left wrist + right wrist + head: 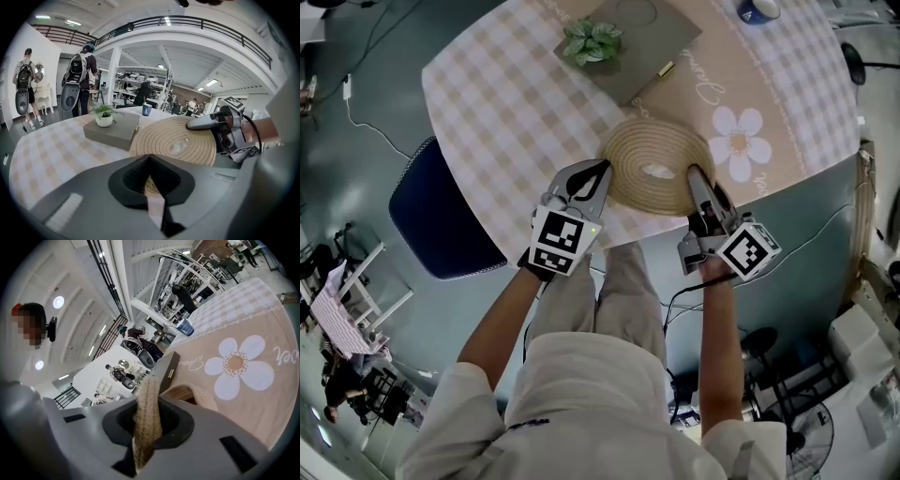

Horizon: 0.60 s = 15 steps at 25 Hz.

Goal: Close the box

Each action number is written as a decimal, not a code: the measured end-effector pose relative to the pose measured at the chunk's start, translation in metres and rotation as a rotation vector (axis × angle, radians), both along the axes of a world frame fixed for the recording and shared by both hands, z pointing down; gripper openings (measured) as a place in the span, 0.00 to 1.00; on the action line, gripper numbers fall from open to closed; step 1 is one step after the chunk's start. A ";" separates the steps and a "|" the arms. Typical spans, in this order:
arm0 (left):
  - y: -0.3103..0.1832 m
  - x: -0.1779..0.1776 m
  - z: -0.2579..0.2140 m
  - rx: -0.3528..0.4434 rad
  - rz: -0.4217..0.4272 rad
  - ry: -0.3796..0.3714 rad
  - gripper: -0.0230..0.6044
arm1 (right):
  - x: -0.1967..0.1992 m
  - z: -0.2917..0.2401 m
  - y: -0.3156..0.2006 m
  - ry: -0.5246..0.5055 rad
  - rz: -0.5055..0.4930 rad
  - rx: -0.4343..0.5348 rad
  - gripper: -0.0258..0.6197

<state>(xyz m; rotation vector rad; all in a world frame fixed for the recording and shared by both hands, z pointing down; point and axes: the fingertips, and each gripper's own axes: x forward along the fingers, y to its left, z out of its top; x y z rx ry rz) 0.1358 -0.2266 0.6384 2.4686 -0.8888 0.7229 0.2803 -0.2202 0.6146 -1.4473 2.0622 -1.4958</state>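
A round woven rope lid (658,166) lies over a woven basket on the checked tablecloth, near the table's front edge. My right gripper (694,173) is shut on the lid's right rim; in the right gripper view the rope edge (146,420) stands between the pads, with the basket's pale rim (206,399) showing beside it. My left gripper (600,171) is shut, its tips at the lid's left edge. In the left gripper view the lid (176,140) lies flat just beyond the closed jaws, and the right gripper (206,123) rests on its far side.
A grey flat box (642,47) with a small potted plant (592,39) stands behind the lid. A blue cup (759,9) is at the far edge. A white flower print (739,141) marks the cloth at the right. A dark blue chair (441,216) stands left of the table.
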 end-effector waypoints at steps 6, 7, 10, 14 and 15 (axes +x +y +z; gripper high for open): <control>0.005 0.010 0.001 -0.015 0.022 0.007 0.04 | 0.007 0.002 0.002 0.067 -0.021 0.009 0.13; 0.005 0.009 0.001 -0.019 0.023 0.007 0.04 | 0.005 0.004 0.001 0.075 -0.020 0.007 0.14; 0.003 0.007 0.000 -0.025 0.015 0.006 0.04 | 0.000 0.011 -0.001 0.097 -0.030 -0.002 0.16; 0.002 0.015 0.000 -0.025 0.011 0.009 0.04 | 0.010 0.015 -0.001 0.171 -0.047 0.013 0.19; 0.003 0.014 0.001 -0.029 0.010 0.004 0.04 | 0.010 0.016 -0.001 0.187 -0.052 0.019 0.19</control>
